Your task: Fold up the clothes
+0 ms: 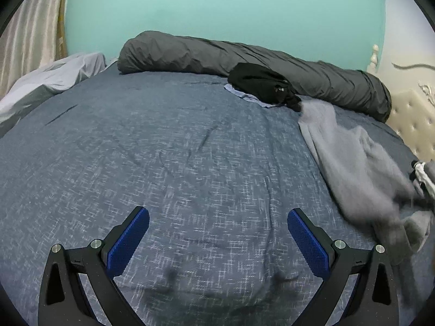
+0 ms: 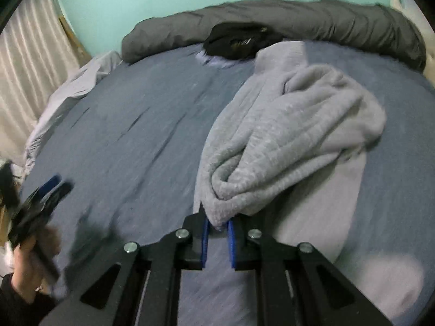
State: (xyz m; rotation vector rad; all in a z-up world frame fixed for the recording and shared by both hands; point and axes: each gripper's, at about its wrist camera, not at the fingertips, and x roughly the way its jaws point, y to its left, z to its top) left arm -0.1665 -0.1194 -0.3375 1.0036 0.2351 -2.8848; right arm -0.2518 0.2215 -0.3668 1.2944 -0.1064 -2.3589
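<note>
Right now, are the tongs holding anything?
Right tongs pinch a bunched edge of the fuzzy grey garment. Left tongs are open, empty.

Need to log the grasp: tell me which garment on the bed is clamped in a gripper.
The fluffy grey garment, pinched by the right gripper. The black garment lies untouched by the rolled duvet.

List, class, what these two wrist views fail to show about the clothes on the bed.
- Grey fleece garment: type unclear; bunched in the right view, motion-blurred and edge-cut in the left.
- Black garment: small and crumpled in both views.
- Pale blue cloth: mostly hidden under the black garment.
- Left gripper: blurred in the right view.
</note>
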